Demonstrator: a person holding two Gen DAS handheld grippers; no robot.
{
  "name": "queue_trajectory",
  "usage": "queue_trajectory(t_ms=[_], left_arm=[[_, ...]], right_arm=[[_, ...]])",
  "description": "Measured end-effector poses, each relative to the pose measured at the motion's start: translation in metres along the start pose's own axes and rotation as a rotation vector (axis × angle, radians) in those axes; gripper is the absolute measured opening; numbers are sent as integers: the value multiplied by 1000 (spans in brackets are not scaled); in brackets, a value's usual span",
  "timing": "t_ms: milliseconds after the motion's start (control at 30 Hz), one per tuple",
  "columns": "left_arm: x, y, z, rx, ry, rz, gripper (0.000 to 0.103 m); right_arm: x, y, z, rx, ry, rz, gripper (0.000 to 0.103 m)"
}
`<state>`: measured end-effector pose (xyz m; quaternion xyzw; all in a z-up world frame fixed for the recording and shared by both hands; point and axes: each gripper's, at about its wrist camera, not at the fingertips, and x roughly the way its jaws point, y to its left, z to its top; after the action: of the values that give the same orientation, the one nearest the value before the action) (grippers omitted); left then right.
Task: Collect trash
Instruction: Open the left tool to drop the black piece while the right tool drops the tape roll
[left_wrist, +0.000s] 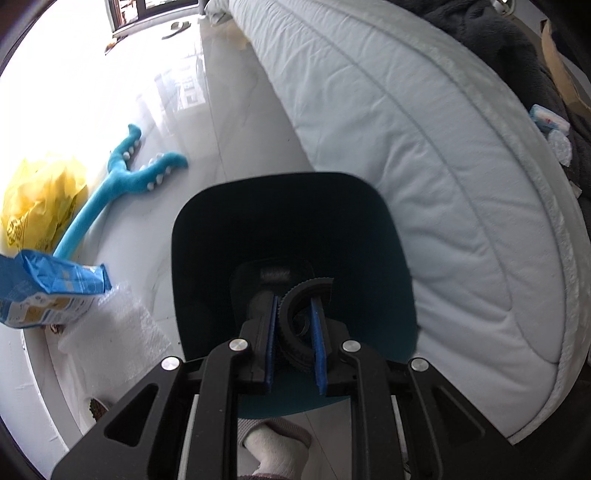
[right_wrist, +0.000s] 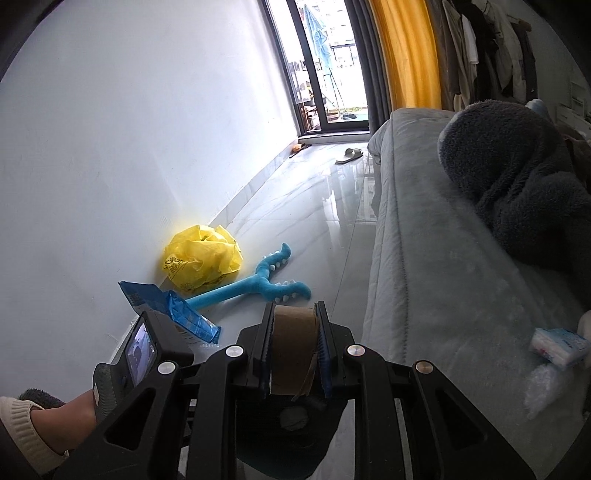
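Jaws clamped: left gripper (left_wrist: 295, 328) on a bin handle (left_wrist: 299, 317), right gripper (right_wrist: 295, 343) on a cardboard roll (right_wrist: 293, 339).

Brown cardboard tape core (right_wrist: 293, 343) upright, clamped between blue pads. Dark teal bin (left_wrist: 295, 236) held by ridged black handle (left_wrist: 295, 317). Crumpled yellow bag (right_wrist: 201, 264), blue wrapper (right_wrist: 173, 312) on floor by wall.

A crumpled plastic bag (right_wrist: 202, 263) lies against the wall (right_wrist: 129, 147) (far left), a plush toy (right_wrist: 255, 284) just right; the mattress (right_wrist: 424, 258) runs along the right.
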<state>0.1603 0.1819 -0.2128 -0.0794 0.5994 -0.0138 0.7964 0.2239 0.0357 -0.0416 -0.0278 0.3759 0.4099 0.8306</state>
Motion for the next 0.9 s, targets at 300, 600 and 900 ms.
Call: queue_trajectory(t_ms=[300, 600, 900], left_arm=[[-4, 30, -12, -53, 34, -14, 42], [-30, 52, -14, -83, -60, -3, 63], [-59, 74, -16, -107, -189, 16, 70]], right_arm=[[31, 13, -4, 6, 58, 22, 21], [66, 21, -16, 16, 154, 31, 21], [110, 28, -38, 35, 278, 41, 21]])
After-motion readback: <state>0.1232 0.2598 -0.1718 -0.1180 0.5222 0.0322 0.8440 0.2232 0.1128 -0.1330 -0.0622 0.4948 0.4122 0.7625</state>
